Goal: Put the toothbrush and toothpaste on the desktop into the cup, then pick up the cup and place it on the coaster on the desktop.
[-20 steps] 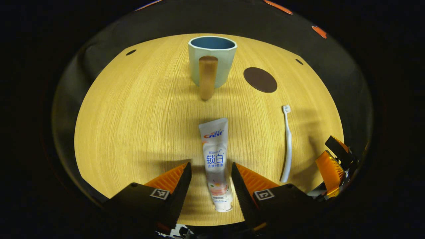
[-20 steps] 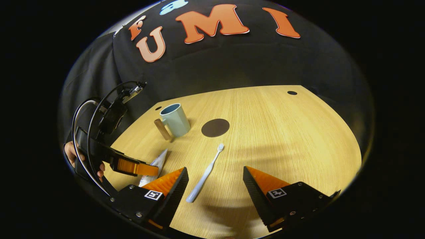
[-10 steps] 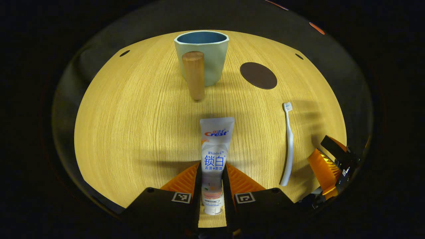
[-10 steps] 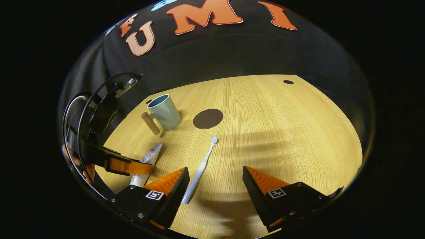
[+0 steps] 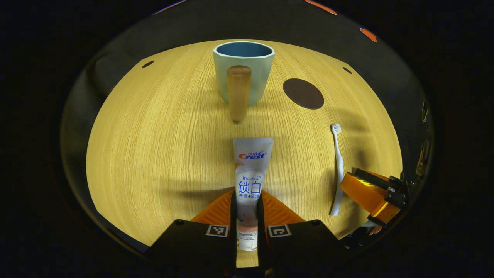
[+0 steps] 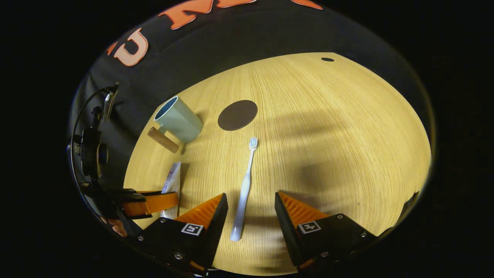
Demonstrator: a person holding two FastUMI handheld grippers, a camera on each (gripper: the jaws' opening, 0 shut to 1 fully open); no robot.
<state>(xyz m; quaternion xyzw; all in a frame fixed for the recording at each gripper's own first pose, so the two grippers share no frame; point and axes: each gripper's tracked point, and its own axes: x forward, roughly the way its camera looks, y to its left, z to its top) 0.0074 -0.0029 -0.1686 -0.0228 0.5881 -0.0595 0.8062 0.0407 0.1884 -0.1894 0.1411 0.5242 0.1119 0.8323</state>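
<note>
In the left gripper view, the left gripper has its 2 black-and-orange fingers closed against the sides of the white toothpaste tube, pinching it near the cap end while the tube's flat crimped end points toward the pale green cup. Whether the tube is off the wood cannot be told. The cup stands upright on the round light-wood desktop, its cylindrical wooden handle facing the camera and its blue inside showing at the rim. The dark brown round coaster lies flat just right of the cup, apart from it. The white toothbrush lies on the wood further right, bristles toward the coaster. In the right gripper view, the right gripper hangs low over the desktop with its jaws open, 1 finger on each side of the toothbrush's handle end, neither touching it. The left gripper also appears at that view's lower left, with fingertips of a hand beneath it.
</note>
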